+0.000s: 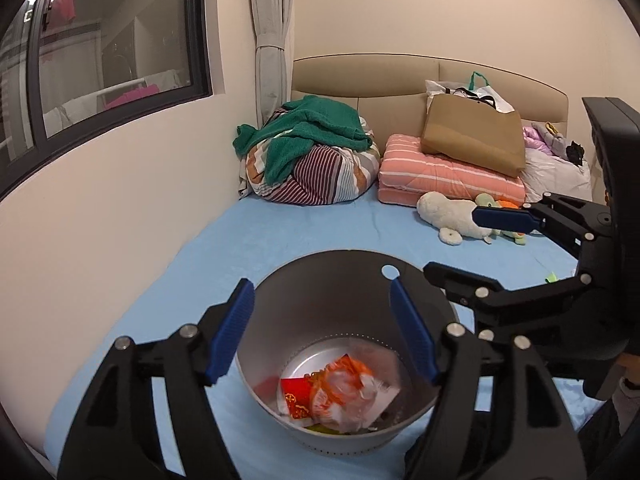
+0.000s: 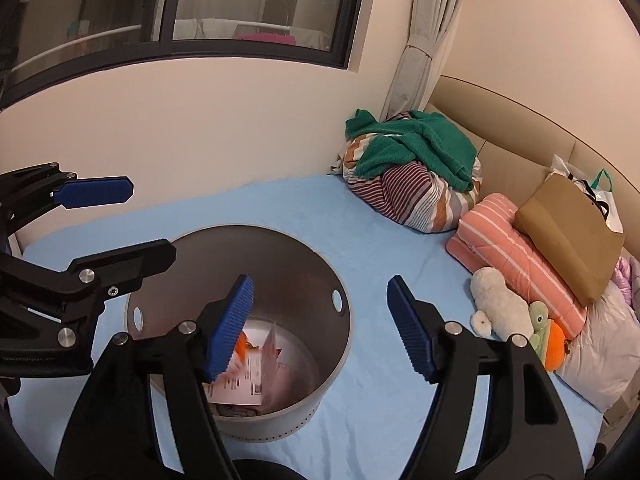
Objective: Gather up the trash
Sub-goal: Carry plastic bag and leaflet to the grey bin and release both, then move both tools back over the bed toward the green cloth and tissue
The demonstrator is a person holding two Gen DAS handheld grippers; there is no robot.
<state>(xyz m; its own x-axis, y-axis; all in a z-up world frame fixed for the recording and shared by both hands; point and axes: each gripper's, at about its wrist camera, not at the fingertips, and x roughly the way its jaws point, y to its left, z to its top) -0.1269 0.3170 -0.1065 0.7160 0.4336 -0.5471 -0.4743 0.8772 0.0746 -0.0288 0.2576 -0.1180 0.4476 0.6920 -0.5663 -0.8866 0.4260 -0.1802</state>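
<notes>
A grey metal bin (image 1: 344, 254) stands on the blue bed sheet (image 1: 224, 248). Inside it lie a crumpled clear-and-orange plastic wrapper (image 1: 352, 396), a red packet (image 1: 296, 396) and a printed paper slip (image 2: 244, 388). My left gripper (image 1: 320, 292) hangs over the bin's mouth, open, with nothing between its blue pads. My right gripper (image 2: 320, 288) is open too and holds nothing; it hovers over the bin's right rim (image 2: 340, 320). Each gripper shows in the other's view: the right gripper (image 1: 452, 242) at the right, the left gripper (image 2: 152, 220) at the left. A small green scrap (image 1: 551, 278) lies on the sheet.
At the head of the bed sit a striped bedding bundle under a green towel (image 1: 312, 136), a folded pink striped blanket (image 1: 448, 176), a brown bag (image 1: 476, 136) and plush toys (image 1: 452, 216). A wall with a dark window (image 1: 112, 52) runs along the bed's left side.
</notes>
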